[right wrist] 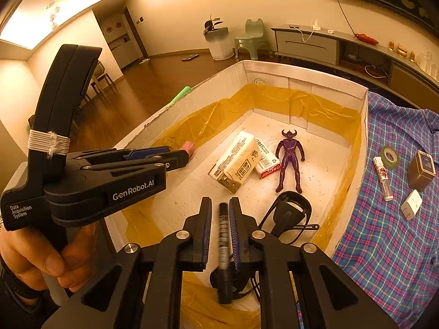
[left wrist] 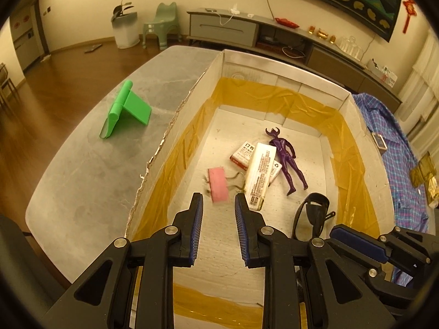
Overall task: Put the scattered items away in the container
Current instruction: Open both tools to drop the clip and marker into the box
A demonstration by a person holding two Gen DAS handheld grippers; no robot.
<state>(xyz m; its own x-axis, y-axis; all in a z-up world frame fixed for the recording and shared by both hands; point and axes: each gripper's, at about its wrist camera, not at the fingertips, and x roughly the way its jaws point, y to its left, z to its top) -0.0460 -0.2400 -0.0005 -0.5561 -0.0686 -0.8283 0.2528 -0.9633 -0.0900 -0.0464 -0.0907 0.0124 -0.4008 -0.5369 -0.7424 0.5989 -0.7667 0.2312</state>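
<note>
- Right now the right gripper point(right wrist: 220, 227) hangs over the near end of the box point(right wrist: 301, 75), its jaws clamped on a dark pen point(right wrist: 223, 249) that runs lengthwise between them.
- Best, I judge, to lower the pen toward the bare floor near the black glasses point(right wrist: 288, 213) before letting go, so it lands flat and does not bounce.
- The left gripper point(left wrist: 218, 205) is inside the box by the left wall, jaws apart and holding nothing; keep it out of the drop path.
- Already in the box lie a pink eraser point(left wrist: 218, 184), a purple figure point(right wrist: 289, 156) and a white carton point(right wrist: 237, 161).
- On the checked cloth point(right wrist: 384, 233) a tape roll point(right wrist: 391, 156), tube point(right wrist: 382, 174), tin point(right wrist: 422, 168) and charger point(right wrist: 411, 204) wait, and a green stand point(left wrist: 126, 111) sits on the worktop point(left wrist: 82, 186).
</note>
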